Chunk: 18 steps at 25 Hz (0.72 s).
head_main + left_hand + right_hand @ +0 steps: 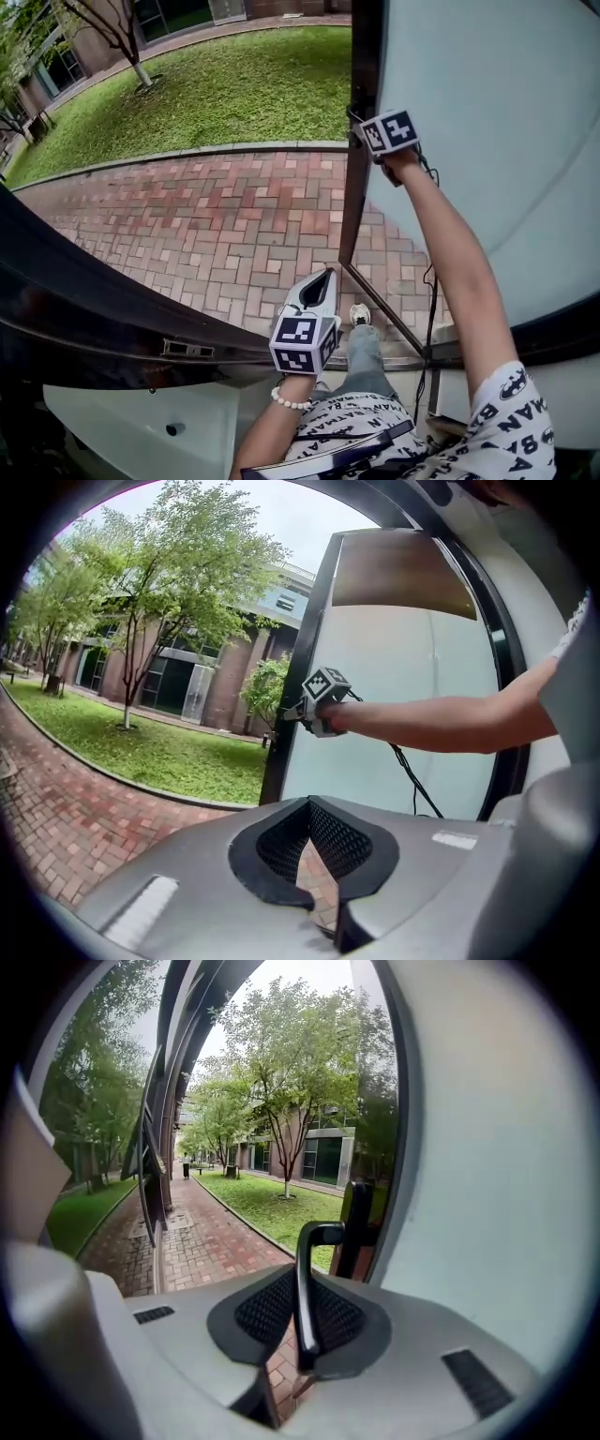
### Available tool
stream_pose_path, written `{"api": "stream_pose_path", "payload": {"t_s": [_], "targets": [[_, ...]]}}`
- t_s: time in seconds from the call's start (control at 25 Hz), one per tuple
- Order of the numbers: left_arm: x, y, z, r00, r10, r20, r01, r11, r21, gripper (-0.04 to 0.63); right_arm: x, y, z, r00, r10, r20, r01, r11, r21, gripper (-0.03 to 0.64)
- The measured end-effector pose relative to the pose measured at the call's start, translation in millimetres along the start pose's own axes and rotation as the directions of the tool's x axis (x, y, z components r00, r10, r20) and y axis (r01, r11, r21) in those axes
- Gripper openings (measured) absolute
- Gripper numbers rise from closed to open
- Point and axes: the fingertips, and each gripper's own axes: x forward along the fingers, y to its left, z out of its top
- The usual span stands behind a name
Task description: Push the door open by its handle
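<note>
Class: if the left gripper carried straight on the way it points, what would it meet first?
Most likely the door's dark edge, beside the right gripper on the handle. Ahead of the left gripper there is only open air until then, though depth is unclear.

- This is the threshold of a building: a frosted glass door in a dark frame stands open to the outdoors.
- Red brick paving runs outside, bordered by a lawn.
- Trees and brick buildings with large dark windows surround the green, as in a campus or office courtyard.
</note>
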Motion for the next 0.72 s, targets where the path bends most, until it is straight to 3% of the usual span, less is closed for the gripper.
{"api": "stream_pose_path", "payload": {"t_s": [0.28, 0.72], "targets": [[70.3, -11.8, -2.0, 0.993, -0.113, 0.016, 0.114, 0.991, -0.068, 0.0, -3.6, -60.2, -9.2, 0.996, -0.046, 0.071, 0.042, 0.998, 0.05, 0.069], [160.9, -34.9, 23.0, 0.977, -0.212, -0.02, 0.21, 0.976, -0.057, 0.0, 11.9, -168.2, -18.7, 0.992, -0.122, 0.044, 0.117, 0.988, 0.106, 0.069]]}}
